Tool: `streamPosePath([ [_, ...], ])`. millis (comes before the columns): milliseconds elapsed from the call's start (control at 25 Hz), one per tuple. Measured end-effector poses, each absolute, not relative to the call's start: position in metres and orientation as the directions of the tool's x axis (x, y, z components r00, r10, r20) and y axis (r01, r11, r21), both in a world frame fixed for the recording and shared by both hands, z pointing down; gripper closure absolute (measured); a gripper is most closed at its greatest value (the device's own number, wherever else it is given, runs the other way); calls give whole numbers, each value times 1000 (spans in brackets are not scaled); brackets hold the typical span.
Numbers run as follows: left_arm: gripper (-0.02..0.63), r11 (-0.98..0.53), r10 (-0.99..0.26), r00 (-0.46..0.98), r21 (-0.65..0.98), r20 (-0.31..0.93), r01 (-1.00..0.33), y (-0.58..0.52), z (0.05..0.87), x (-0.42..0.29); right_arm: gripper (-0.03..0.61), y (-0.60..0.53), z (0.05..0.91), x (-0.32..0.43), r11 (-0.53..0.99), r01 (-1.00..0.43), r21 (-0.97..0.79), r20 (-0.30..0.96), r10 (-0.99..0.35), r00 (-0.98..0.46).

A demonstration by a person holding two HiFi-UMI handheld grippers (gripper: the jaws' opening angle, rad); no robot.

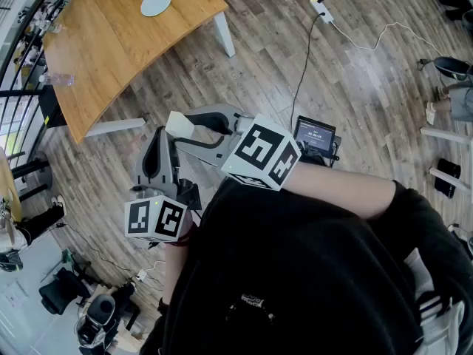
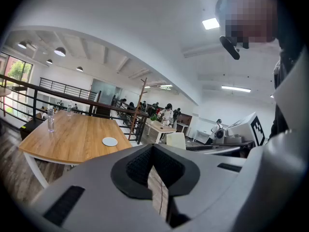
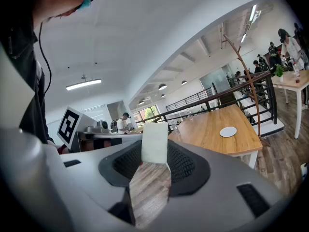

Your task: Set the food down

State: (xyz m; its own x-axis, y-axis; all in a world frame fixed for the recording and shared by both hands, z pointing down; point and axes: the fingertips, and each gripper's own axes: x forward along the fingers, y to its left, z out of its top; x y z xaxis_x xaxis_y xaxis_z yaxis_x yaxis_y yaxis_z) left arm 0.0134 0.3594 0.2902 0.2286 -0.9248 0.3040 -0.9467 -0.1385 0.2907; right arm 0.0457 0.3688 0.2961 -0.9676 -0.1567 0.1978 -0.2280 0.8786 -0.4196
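Note:
The food (image 3: 154, 140) is a pale cream block, upright between the jaws of my right gripper (image 3: 155, 153), which is shut on it. In the head view the same food (image 1: 178, 123) sticks out of the right gripper (image 1: 185, 129) above the wooden floor, short of the table. My left gripper (image 1: 153, 148) hangs just below and left of it; its jaws (image 2: 153, 151) are shut with nothing between them. A white plate (image 1: 156, 2) lies on the light wooden table (image 1: 111, 46), and also shows as the plate (image 3: 228, 131) far ahead of the right gripper.
A clear water bottle (image 1: 58, 79) lies at the table's left edge beside a black railing (image 1: 18, 43). On the floor are a white power strip (image 1: 321, 9) with cables and a small screen device (image 1: 315, 135). People stand at far tables (image 2: 159, 127).

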Motion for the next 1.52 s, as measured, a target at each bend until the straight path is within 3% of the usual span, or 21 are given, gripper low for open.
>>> streamPosePath([
  [880,611,-112,-930,192,257,314,-960,363,286,25,405,369,293,54,871,-180,-456,177,-110,-978],
  [1520,612,-175,-917,238,215,321,-961,331,284,75,405,340,292,102,857,-186,-480,143,-132,-981],
])
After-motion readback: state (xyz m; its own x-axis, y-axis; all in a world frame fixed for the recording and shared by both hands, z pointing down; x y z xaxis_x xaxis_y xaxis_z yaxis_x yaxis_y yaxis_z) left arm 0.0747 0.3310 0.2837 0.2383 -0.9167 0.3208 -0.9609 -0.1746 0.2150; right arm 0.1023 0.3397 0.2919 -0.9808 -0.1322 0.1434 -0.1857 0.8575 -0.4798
